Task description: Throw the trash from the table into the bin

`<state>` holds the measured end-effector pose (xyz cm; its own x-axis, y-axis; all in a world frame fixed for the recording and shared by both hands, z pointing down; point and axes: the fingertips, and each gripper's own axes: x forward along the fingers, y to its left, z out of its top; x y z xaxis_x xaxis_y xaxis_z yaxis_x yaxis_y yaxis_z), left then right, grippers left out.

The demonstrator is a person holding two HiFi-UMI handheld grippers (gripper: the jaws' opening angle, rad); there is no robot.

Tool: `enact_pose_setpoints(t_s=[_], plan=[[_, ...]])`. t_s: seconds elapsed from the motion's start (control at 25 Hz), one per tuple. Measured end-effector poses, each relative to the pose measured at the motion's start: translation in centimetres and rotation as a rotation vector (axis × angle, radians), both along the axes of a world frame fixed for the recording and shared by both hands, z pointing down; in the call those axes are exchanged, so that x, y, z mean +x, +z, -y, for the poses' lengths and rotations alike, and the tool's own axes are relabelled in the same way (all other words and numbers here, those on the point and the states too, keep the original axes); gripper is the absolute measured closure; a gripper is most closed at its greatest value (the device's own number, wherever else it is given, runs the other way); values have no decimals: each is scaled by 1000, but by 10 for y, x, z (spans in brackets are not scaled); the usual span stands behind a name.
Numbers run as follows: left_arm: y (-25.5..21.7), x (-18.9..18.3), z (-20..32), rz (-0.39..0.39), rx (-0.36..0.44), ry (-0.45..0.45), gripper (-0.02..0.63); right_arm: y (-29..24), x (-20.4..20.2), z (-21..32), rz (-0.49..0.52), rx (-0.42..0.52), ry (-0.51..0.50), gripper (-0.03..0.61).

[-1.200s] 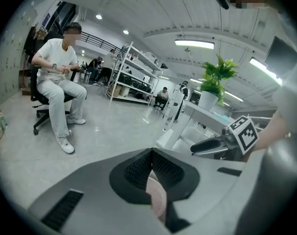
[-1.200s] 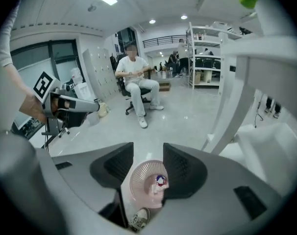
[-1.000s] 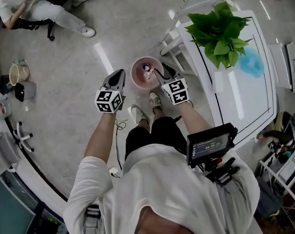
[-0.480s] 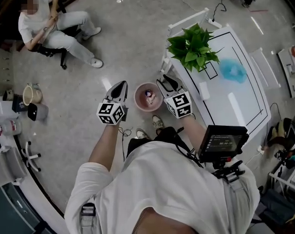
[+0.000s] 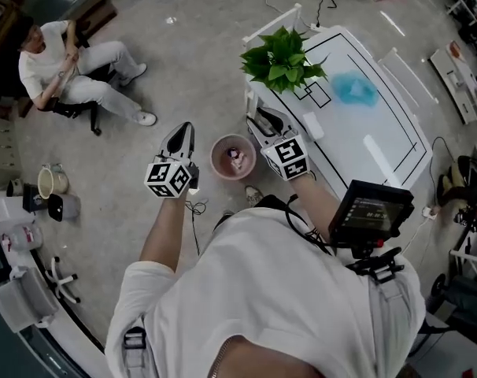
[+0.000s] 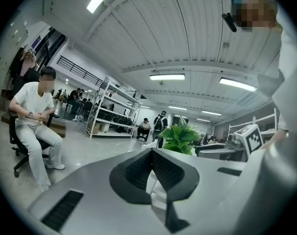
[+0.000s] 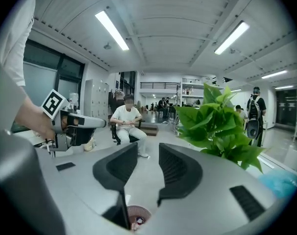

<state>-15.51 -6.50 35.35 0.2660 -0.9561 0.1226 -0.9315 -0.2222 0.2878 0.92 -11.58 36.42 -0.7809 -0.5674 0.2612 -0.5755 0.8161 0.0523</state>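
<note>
A pink bin (image 5: 233, 157) stands on the floor in front of my feet, with some scraps inside; it also shows low in the right gripper view as the bin (image 7: 137, 215). On the white table (image 5: 380, 124) to the right lies a crumpled blue piece of trash (image 5: 355, 90). My left gripper (image 5: 183, 127) hangs left of the bin, and in its own view the left gripper (image 6: 151, 153) has its jaws pressed together with nothing between them. My right gripper (image 5: 256, 116) is between bin and table; the right gripper (image 7: 148, 151) stands open and empty.
A potted green plant (image 5: 282, 57) sits on the table's near corner, close to the right gripper. A small white piece (image 5: 312, 126) and a white strip (image 5: 378, 150) lie on the table. A seated person (image 5: 73, 77) is at the far left. Buckets (image 5: 51, 181) stand by the left wall.
Both grippers have risen from over the bin and now point nearly level. The head view has swung, so more of the table and the seated person shows.
</note>
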Motion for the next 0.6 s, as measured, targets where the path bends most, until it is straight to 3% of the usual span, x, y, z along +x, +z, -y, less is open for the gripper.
enact_pose_setpoints(t_s=[0.36,0.6], plan=[[-4,35,-1,-7,18,132,609,-1,32,-18,-9,11,99,436],[0,76,-4,-21,-1,261,609,2,72,-45,-25,-2,218,436]])
